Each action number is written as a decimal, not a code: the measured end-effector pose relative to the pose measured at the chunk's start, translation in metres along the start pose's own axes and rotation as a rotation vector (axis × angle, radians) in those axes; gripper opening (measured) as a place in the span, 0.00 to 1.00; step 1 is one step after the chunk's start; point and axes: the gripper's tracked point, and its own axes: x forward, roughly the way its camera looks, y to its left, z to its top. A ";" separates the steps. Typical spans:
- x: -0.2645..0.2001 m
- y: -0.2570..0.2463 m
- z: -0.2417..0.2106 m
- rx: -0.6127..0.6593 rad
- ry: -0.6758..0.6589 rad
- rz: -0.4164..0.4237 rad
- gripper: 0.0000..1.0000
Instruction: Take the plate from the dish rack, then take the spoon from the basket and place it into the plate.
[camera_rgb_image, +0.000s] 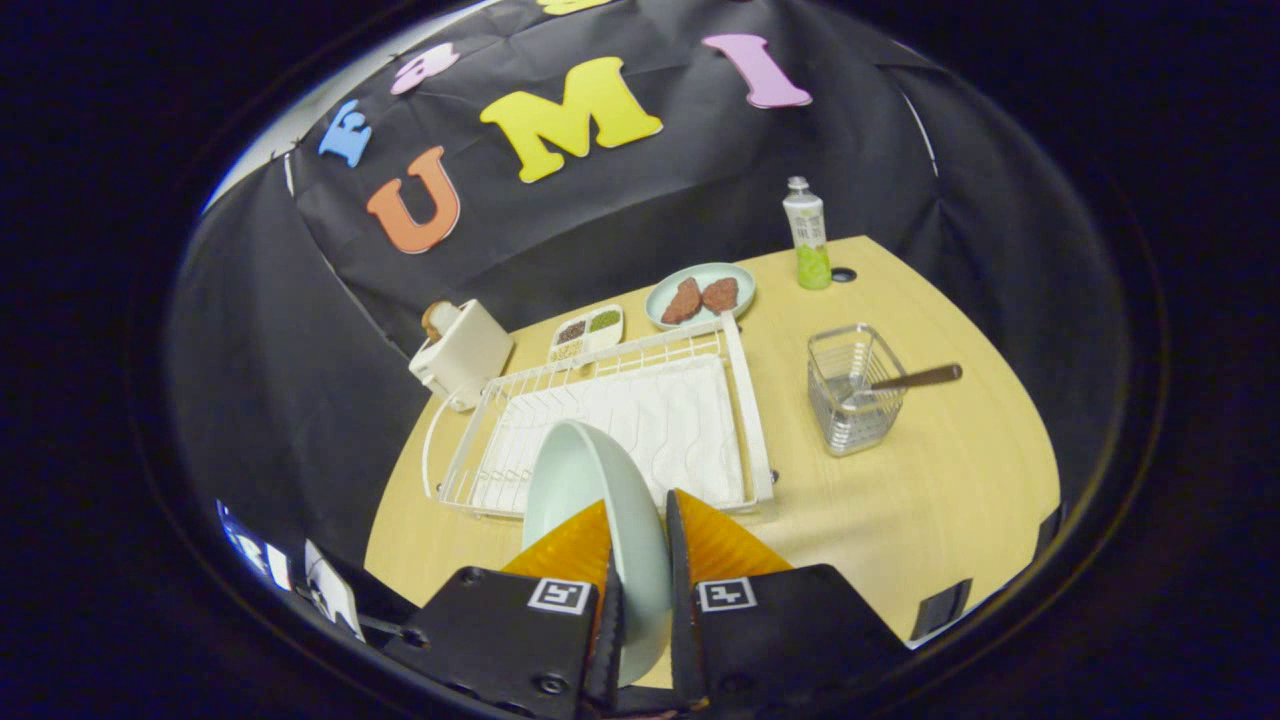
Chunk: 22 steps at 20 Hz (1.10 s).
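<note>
A pale green plate (585, 480) stands on edge between my two orange fingers (570, 550), and my gripper (640, 535) is shut on its rim. The plate is lifted above the near end of the white dish rack (650, 420), whose wire slots stand bare behind it. To the right of the rack sits a clear wire-patterned basket (850, 400). A spoon (905, 380) with a dark wooden handle leans out of it toward the right.
Beyond the rack are a white toaster (462, 352), a small divided tray of condiments (587, 333), a light plate with two brown pieces of food (700, 295) and a green drink bottle (808, 235). Bare wooden table (960, 470) lies right of the basket and in front of it.
</note>
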 end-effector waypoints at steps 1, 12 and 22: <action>0.003 -0.007 -0.014 0.041 0.012 0.015 0.25; 0.049 -0.035 -0.094 0.169 0.053 0.092 0.25; 0.061 -0.071 -0.065 0.094 -0.119 0.081 0.43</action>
